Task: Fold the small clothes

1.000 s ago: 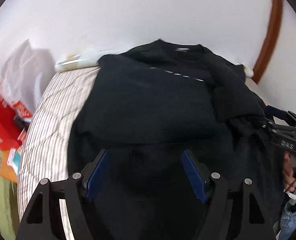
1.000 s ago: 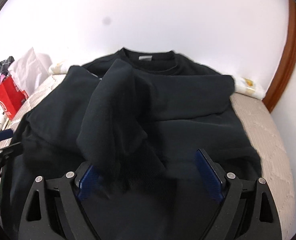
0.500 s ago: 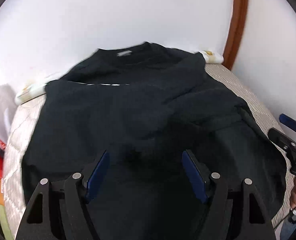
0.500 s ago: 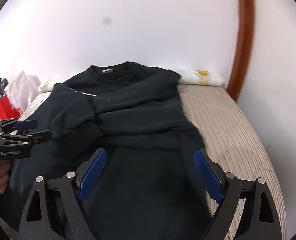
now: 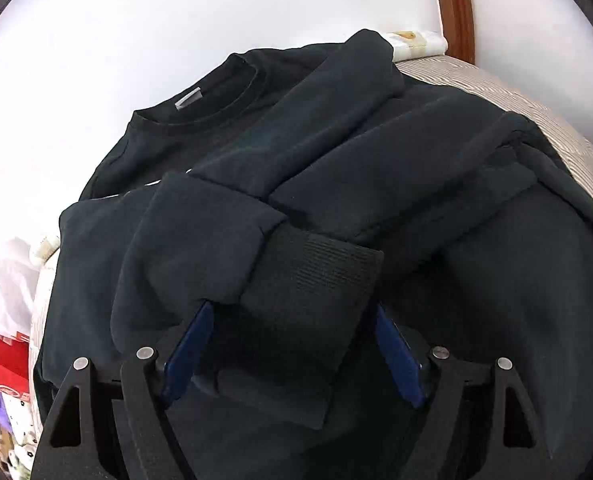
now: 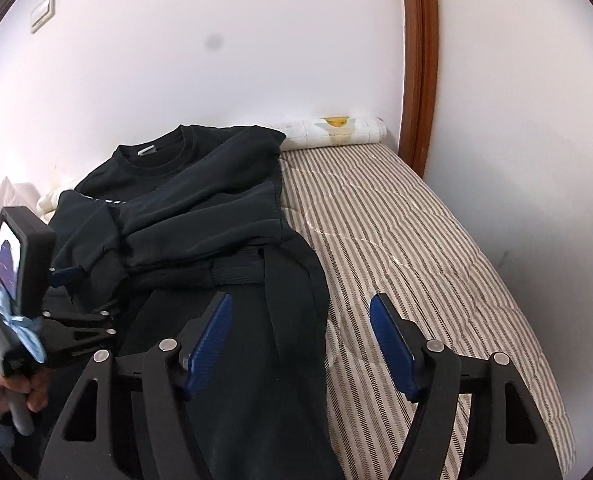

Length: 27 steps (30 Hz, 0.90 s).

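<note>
A black sweatshirt (image 5: 376, 184) lies on a striped mattress (image 6: 416, 240), collar at the far end, both sleeves folded across the chest. My left gripper (image 5: 292, 320) is open, its blue fingers (image 5: 190, 344) on either side of a ribbed sleeve cuff (image 5: 316, 280) that lies between them. In the right wrist view the sweatshirt (image 6: 200, 208) lies left of centre. My right gripper (image 6: 300, 312) is open and empty above the sweatshirt's right hem edge. The left gripper (image 6: 66, 276) shows at the left of that view, held by a hand.
A white wall runs behind the bed, with a brown wooden door frame (image 6: 416, 60) at the right. A rolled white pad (image 6: 332, 132) lies at the bed's head. Red and white bags (image 5: 0, 344) sit off the bed's left side.
Both sleeves now lie folded across the chest. My left gripper has moved in close over the cuff. My right gripper has swung right, away from the sleeve, over the hem and bare mattress.
</note>
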### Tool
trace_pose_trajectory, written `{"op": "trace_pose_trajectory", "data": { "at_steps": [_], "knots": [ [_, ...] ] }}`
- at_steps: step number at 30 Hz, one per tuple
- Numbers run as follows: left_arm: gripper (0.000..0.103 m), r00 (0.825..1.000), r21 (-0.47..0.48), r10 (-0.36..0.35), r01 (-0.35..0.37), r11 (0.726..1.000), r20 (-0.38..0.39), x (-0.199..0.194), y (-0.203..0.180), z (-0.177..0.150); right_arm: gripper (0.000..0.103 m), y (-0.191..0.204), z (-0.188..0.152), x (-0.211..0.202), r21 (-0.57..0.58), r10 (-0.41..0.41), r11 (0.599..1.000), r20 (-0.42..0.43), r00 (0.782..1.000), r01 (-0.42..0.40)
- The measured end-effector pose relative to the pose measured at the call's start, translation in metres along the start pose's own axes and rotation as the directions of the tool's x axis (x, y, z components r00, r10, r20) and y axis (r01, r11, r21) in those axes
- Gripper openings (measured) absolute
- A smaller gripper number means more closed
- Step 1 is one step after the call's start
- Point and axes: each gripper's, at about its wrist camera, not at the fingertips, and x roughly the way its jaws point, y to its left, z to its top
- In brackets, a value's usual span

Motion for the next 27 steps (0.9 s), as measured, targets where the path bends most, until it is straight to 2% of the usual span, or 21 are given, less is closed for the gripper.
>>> {"op": "trace_pose_trajectory", "data": {
  "at_steps": [1, 3, 4, 5, 6, 8, 11, 15, 18, 21, 25, 26, 27],
  "knots": [
    [0.064, 1.000, -0.015, -0.007, 0.007, 1.000, 0.006, -0.001, 0.003, 0.000, 0.070, 0.002, 0.000, 0.000, -0.004, 0.000, 1.000, 0.001, 1.000, 0.000],
    [0.035, 1.000, -0.033, -0.019, 0.019, 0.999, 0.010, -0.006, 0.011, 0.001, 0.070, 0.007, 0.000, -0.001, -0.017, -0.001, 1.000, 0.003, 1.000, 0.001],
    [0.029, 0.999, -0.046, -0.037, 0.038, 0.998, 0.021, -0.010, 0.016, 0.002, 0.070, 0.010, 0.000, -0.002, -0.023, 0.001, 1.000, 0.002, 1.000, -0.001],
    [0.010, 0.998, -0.063, -0.061, 0.062, 0.996, 0.032, -0.017, 0.023, 0.002, 0.070, 0.013, 0.001, -0.002, -0.029, 0.004, 1.000, 0.002, 1.000, -0.004],
    [0.007, 0.994, -0.086, -0.096, 0.099, 0.991, 0.048, -0.025, 0.033, 0.002, 0.070, 0.017, 0.001, -0.003, -0.036, 0.006, 0.999, 0.003, 1.000, -0.006],
    [0.007, 0.989, -0.131, -0.115, 0.126, 0.983, 0.090, -0.041, 0.054, 0.001, 0.070, 0.025, 0.003, -0.003, -0.047, 0.011, 0.999, 0.007, 1.000, -0.011],
    [0.007, 0.982, -0.207, -0.089, 0.123, 0.971, 0.166, -0.067, 0.103, -0.004, 0.070, 0.041, 0.008, 0.001, -0.069, 0.026, 0.997, 0.008, 1.000, -0.025],
    [0.007, 0.980, -0.313, -0.039, 0.100, 0.945, 0.195, -0.077, 0.171, -0.017, 0.070, 0.064, 0.018, 0.015, -0.125, 0.007, 0.992, -0.006, 1.000, -0.008],
    [0.007, 0.985, -0.397, -0.028, 0.096, 0.913, 0.173, -0.066, 0.220, -0.034, 0.070, 0.075, 0.027, 0.028, -0.160, -0.021, 0.987, -0.012, 1.000, 0.019],
    [0.007, 0.987, -0.473, -0.053, 0.119, 0.873, 0.149, -0.050, 0.258, -0.053, 0.070, 0.078, 0.034, 0.042, -0.174, -0.057, 0.983, -0.032, 0.998, 0.051],
    [0.008, 0.991, -0.559, -0.091, 0.131, 0.819, 0.098, -0.020, 0.287, -0.077, 0.070, 0.076, 0.035, 0.052, -0.171, -0.080, 0.983, -0.046, 0.996, 0.071],
    [0.013, 0.992, -0.580, -0.098, 0.124, 0.805, 0.076, -0.011, 0.293, -0.083, 0.070, 0.076, 0.035, 0.054, -0.169, -0.086, 0.983, -0.049, 0.995, 0.076],
    [0.022, 0.992, -0.590, -0.113, 0.128, 0.797, 0.063, -0.007, 0.293, -0.089, 0.070, 0.076, 0.035, 0.057, -0.171, -0.091, 0.982, -0.052, 0.995, 0.081]
  ]
}}
